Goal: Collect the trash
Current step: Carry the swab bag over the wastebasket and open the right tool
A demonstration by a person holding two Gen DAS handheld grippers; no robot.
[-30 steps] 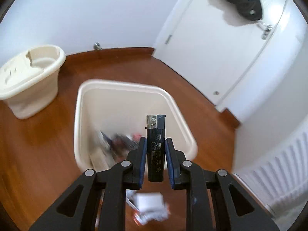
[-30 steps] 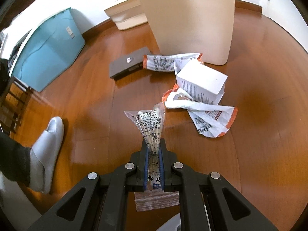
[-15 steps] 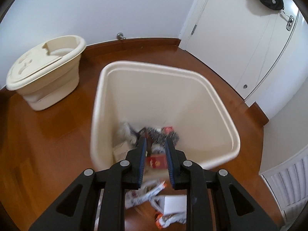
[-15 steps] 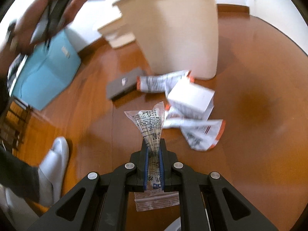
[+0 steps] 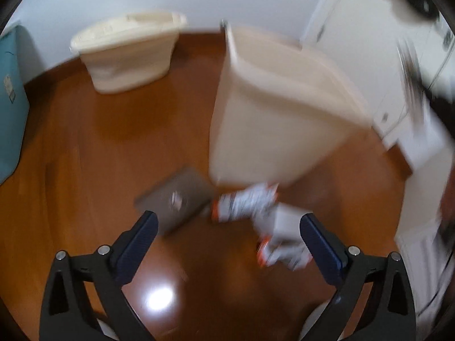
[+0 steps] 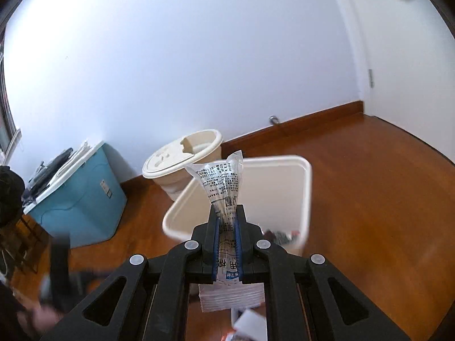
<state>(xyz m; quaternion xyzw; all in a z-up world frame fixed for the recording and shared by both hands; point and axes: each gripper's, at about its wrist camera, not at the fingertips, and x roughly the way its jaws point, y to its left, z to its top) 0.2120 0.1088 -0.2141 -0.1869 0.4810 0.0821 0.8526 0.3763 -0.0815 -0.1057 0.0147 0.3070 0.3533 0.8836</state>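
Observation:
The cream waste bin stands on the wooden floor, with trash inside visible in the right wrist view. My left gripper is low over the floor, its jaws opening wide with nothing between them. Ahead of it lie a flat grey box, an orange-and-white wrapper and a white carton. My right gripper is shut on a clear printed plastic bag, raised in front of the bin's rim.
A cream bucket with a lid stands by the wall behind the bin. A teal storage box sits at the left. White door at the right. A person's hand and the other gripper blur at lower left.
The left gripper let the lighter go over the bin, then swung down toward the floor litter and its jaws spread wide. The right gripper rose from the floor with the bag toward the bin.

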